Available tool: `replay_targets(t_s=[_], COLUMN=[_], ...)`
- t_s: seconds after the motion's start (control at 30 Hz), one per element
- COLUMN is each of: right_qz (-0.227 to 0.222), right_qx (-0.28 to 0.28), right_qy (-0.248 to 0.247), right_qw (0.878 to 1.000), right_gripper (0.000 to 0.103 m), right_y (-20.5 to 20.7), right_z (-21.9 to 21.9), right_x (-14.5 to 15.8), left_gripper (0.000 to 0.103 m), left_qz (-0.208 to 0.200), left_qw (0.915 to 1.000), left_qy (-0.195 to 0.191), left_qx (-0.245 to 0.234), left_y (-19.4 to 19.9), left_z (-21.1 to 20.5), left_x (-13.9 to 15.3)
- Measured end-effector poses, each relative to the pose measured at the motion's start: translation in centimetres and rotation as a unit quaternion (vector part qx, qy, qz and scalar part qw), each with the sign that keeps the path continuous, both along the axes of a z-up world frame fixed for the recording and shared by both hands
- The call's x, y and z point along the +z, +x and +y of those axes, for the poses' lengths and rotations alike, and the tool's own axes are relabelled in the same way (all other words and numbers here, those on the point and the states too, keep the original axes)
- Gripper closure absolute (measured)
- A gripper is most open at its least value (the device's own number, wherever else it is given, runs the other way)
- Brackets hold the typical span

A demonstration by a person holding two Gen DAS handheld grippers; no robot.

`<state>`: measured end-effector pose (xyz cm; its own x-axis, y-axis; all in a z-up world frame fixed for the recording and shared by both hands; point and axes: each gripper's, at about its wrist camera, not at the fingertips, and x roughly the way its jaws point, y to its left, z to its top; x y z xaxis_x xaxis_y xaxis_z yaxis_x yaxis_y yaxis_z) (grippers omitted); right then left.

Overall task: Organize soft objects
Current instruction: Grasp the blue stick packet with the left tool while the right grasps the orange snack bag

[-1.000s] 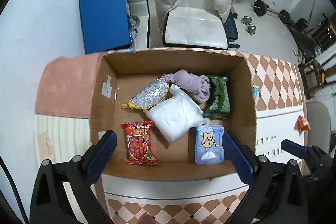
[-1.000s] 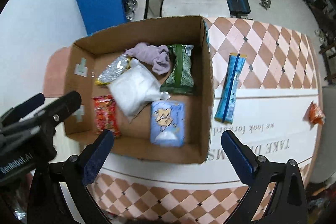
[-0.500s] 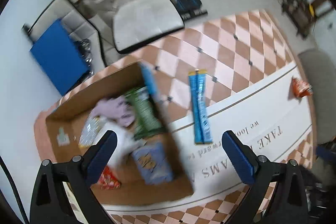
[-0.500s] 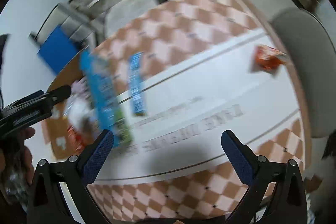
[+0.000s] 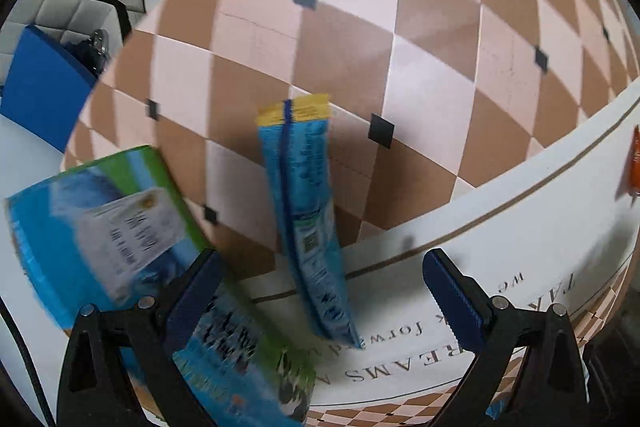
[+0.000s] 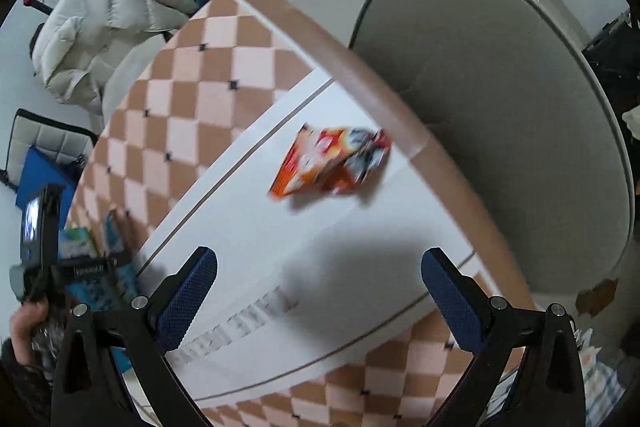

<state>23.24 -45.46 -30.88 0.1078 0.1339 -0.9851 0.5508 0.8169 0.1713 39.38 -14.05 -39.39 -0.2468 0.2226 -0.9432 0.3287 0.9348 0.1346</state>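
A long blue packet with a yellow end [image 5: 306,219] lies on the checkered tablecloth [image 5: 360,27], straight ahead of my open, empty left gripper [image 5: 320,291]. The printed blue and green side of the box [image 5: 112,227] fills the lower left of that view. An orange snack packet [image 6: 332,163] lies on the white band of the cloth near the table's far edge, ahead of my open, empty right gripper [image 6: 320,287]. A sliver of it also shows at the left wrist view's right edge [image 5: 634,163]. The left gripper's body [image 6: 36,251] shows at the right wrist view's left edge.
The table's brown edge [image 6: 400,107] runs diagonally, with a grey round seat [image 6: 500,99] beyond it. A white padded jacket [image 6: 104,27] lies on a chair past the table. A blue pad [image 5: 36,91] stands on the floor at left.
Both grippers have swung right, away from the box. The left now faces the blue packet close up. The right now faces the orange packet. Both stay open.
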Motion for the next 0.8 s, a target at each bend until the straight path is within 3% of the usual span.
replay_targets(t_s=[0.27, 0.33, 0.43, 0.47, 0.5, 0.53, 0.67, 0.8], right_qz=[0.041, 0.056, 0.082, 0.085, 0.087, 0.085, 0.078, 0.053], right_qx=[0.037, 0.052, 0.056, 0.055, 0.059, 0.061, 0.072, 0.087], right_qy=[0.005, 0.007, 0.003, -0.002, -0.01, -0.012, -0.019, -0.014], right_qw=[0.998, 0.997, 0.995, 0.995, 0.994, 0.994, 0.994, 0.995], right_gripper=[0.0, 0.0, 0.0, 0.008, 0.024, 0.033, 0.045, 0.046], right_y=[5.5, 6.6, 7.3, 7.4, 7.5, 7.5, 7.0, 6.2], right_z=[-1.0, -0.5, -0.2, -0.1, 0.1, 0.3, 1.4, 3.6], right_x=[-5.0, -6.5, -8.4, -8.7, -8.8, -8.8, -7.9, -5.6], left_gripper=[0.005, 0.019, 0.06, 0.077, 0.08, 0.081, 0.086, 0.086], left_qz=[0.048, 0.052, 0.046, 0.044, 0.044, 0.037, 0.006, -0.025], left_qw=[0.9986, 0.9969, 0.9965, 0.9964, 0.996, 0.9961, 0.9963, 0.9938], left_qy=[-0.015, -0.041, -0.054, -0.056, -0.059, -0.062, -0.07, -0.097], left_qx=[0.018, 0.043, 0.045, 0.046, 0.05, 0.051, 0.049, 0.049], left_y=[-1.4, -1.7, -2.1, -2.2, -2.3, -2.5, -2.5, -3.5], left_z=[0.2, 0.5, 0.7, 0.6, 0.6, 0.5, 0.4, 0.4], left_x=[-3.3, -3.2, -2.2, -1.9, -1.7, -1.3, 0.7, 3.8])
